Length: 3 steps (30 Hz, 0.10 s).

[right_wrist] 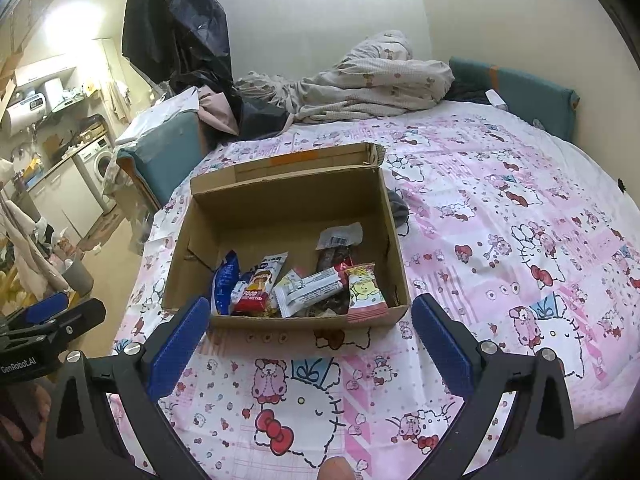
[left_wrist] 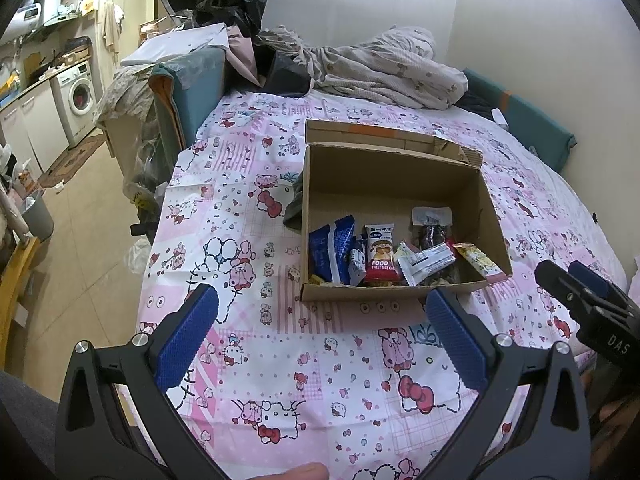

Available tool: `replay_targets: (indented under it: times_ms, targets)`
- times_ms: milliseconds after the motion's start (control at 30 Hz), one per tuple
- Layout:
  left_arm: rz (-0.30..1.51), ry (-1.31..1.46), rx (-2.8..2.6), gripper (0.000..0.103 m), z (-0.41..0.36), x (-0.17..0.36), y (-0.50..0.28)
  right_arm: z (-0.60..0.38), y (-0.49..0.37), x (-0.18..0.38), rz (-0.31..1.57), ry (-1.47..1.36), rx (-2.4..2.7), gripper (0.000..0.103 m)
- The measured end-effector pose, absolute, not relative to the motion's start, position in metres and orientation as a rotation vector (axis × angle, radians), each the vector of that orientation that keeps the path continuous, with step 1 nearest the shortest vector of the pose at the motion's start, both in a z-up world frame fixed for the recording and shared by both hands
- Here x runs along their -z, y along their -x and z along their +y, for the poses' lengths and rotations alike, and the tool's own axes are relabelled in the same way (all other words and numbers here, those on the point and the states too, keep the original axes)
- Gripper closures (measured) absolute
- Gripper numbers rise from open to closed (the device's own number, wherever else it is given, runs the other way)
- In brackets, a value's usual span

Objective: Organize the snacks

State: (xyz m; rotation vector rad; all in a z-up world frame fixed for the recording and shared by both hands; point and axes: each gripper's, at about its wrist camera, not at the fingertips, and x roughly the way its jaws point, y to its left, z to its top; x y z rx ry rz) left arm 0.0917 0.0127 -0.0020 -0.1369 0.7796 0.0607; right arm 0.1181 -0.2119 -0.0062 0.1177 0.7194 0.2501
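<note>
Hovering side by side, 2 grippers (left_wrist: 320,320) (right_wrist: 310,330), fingers (left_wrist: 188,336) spread, facing box (right_wrist: 240,322).

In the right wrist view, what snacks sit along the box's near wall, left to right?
Blue packet → red rice cake packet → white wrapper → yellow-and-pink packet, all inside the cardboard box.

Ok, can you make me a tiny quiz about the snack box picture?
1. True or false: the cardboard box is closed.
2. Where do the snacks, like the blue packet and the red rice cake packet, sit: A) on the bedsheet, B) inside the box, C) in a hand-held gripper?
3. Is the left hand-held gripper open or shut?

Key: 1 false. 2 B. 3 open, holding nothing.
</note>
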Motion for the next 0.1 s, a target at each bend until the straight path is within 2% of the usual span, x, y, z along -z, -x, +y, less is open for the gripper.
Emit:
replay_targets:
  times_ms: [100]
  targets:
    - [0.781, 0.143, -0.057, 0.0, 0.013, 0.0024, -0.0922, -0.2118, -0.1183, 0.0063, 0.721, -0.122, -0.251, 0.0]
